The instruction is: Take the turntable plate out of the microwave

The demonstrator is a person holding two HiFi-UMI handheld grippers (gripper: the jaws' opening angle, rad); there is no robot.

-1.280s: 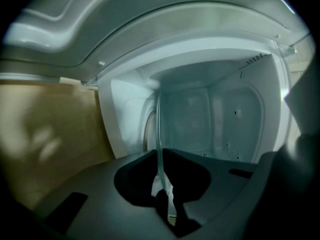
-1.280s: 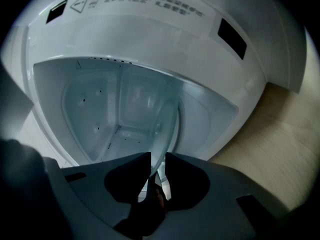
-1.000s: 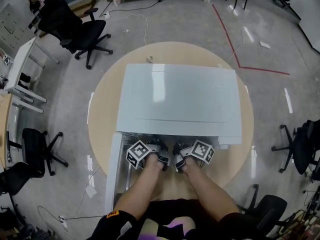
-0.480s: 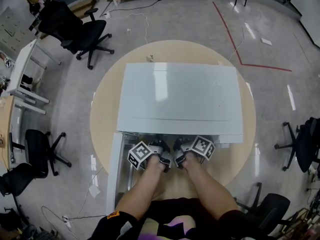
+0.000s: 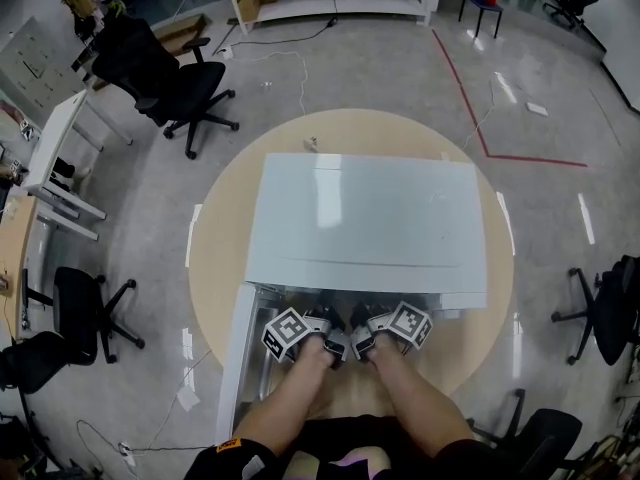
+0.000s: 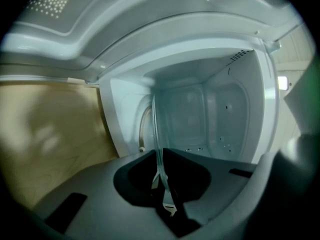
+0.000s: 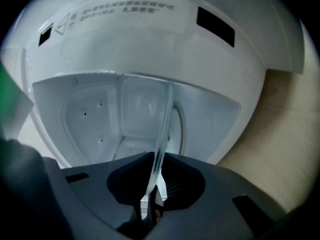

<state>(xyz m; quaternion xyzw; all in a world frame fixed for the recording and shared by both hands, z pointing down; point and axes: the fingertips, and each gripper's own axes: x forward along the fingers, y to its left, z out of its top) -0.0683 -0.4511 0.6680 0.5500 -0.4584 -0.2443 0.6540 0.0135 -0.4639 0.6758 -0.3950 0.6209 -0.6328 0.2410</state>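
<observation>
Both tools are on the turntable plate (image 6: pixel 159 144), which sits inside the microwave (image 5: pixel 365 218) cavity with its front rim at the mouth. Left gripper (image 6: pixel 166 204) is narrow, pinching the glass rim. Right gripper (image 7: pixel 149 204) jaws have just been closing onto the same rim and look clamped. Suggest lifting both sides evenly, keeping it level, and drawing it straight out of the microwave. In the head view the microwave top hides the jaws and plate. The clear glass outline is hard to trace.

Head view bright, evenly lit; glare streaks on floor (image 5: pixel 505 88), microwave top (image 5: pixel 325 193); gripper views dimmer, fisheye-warped, corners black, foreground blurred.
</observation>
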